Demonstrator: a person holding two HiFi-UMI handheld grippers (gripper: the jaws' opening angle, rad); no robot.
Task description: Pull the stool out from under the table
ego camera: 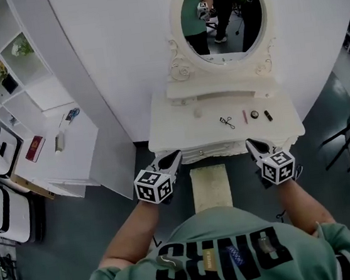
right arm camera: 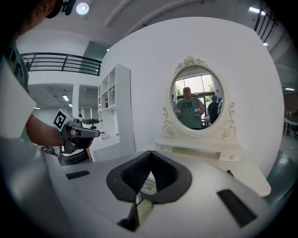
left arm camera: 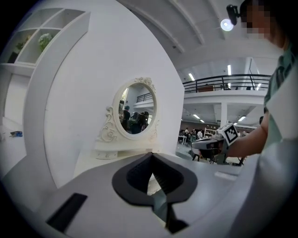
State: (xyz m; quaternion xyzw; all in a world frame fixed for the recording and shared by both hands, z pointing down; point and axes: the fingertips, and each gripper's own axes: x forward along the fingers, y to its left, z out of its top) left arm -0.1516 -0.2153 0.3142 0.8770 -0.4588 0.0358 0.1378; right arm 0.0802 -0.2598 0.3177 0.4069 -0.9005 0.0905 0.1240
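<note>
While the head view looks steeply down, the stool point(ego camera: 211, 189) stands on the dark floor just before the person, between the two grippers. Its far end is tucked under the front edge of the white table point(ego camera: 173, 127). Its long axis runs from the person toward the table and the oval mirror point(ego camera: 223, 13). The visible top is a pale cream rectangle with a slightly rough, padded surface; the legs are hidden. The left gripper point(ego camera: 174, 156) and the right gripper point(ego camera: 250, 143) both point toward the table edge, one on each side of the stool.

From the left gripper view, the jaws meet at their tips and hold nothing.

From the right gripper view, the jaws also meet at the tips, with nothing between them.
</note>
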